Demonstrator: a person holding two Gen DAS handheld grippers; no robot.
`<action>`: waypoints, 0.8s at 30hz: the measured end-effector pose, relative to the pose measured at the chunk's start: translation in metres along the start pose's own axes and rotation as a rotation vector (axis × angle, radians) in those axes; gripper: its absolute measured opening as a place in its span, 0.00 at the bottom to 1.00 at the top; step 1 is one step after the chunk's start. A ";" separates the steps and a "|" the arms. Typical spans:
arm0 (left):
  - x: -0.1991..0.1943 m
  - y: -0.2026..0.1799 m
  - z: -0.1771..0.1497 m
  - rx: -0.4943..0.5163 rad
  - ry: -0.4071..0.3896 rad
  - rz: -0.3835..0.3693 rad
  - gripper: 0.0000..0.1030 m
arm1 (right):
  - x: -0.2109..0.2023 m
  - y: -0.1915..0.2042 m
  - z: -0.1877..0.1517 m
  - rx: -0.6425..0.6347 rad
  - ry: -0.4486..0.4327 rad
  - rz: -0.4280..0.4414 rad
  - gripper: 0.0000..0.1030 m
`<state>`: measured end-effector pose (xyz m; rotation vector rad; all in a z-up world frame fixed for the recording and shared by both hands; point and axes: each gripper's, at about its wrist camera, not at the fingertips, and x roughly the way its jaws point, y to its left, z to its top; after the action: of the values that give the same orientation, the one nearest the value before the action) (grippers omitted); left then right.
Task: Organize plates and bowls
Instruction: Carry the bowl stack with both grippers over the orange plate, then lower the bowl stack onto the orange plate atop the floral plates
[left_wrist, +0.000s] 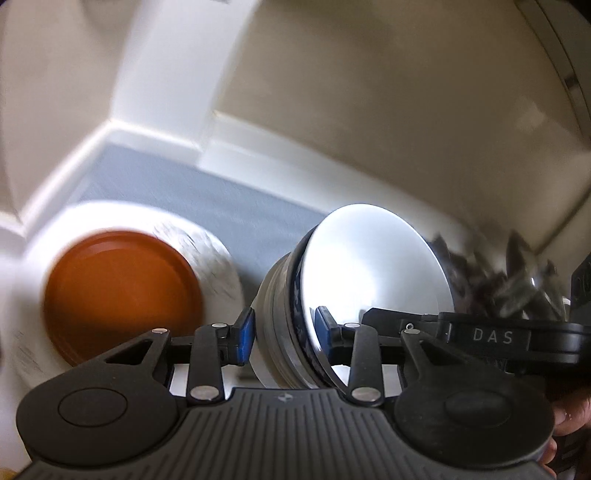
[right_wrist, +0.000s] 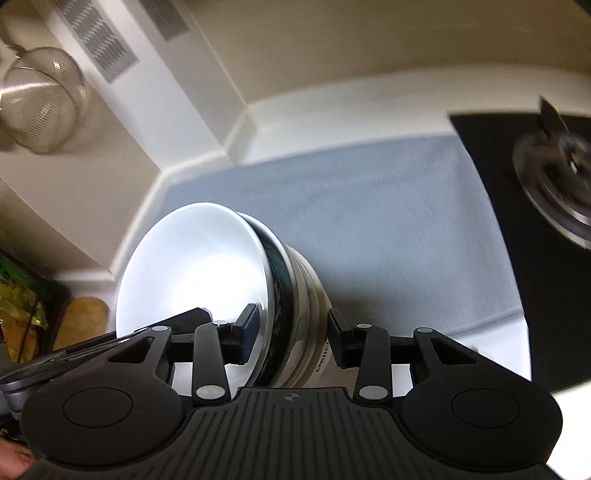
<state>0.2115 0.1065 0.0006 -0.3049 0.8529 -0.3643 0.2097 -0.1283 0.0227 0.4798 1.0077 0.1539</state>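
Observation:
A stack of nested white bowls (left_wrist: 354, 280), one with a dark blue band, is held on its side between both grippers. My left gripper (left_wrist: 285, 332) is shut on the stack's rim, one finger inside the top bowl, one outside. My right gripper (right_wrist: 293, 338) is shut on the same stack (right_wrist: 221, 280) from the opposite side, and its arm shows in the left wrist view (left_wrist: 491, 338). An orange plate (left_wrist: 122, 295) lies on a white plate (left_wrist: 218, 258) on the counter at the left.
The grey counter (right_wrist: 369, 221) runs to a white backsplash and a wall corner. A black hob with a burner (right_wrist: 554, 177) is at the right. A metal strainer (right_wrist: 40, 99) hangs at the upper left. Food packets (right_wrist: 22, 302) stand at the left edge.

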 end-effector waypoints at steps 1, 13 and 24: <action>-0.004 0.005 0.005 -0.007 -0.014 0.013 0.37 | 0.002 0.007 0.006 -0.011 -0.005 0.012 0.41; -0.005 0.102 0.020 -0.162 -0.022 0.183 0.37 | 0.104 0.088 0.031 -0.106 0.091 0.124 0.41; 0.003 0.128 0.016 -0.255 0.003 0.199 0.38 | 0.134 0.107 0.027 -0.152 0.164 0.120 0.40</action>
<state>0.2499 0.2217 -0.0422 -0.4515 0.9252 -0.0694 0.3142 0.0035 -0.0208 0.3933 1.1184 0.3796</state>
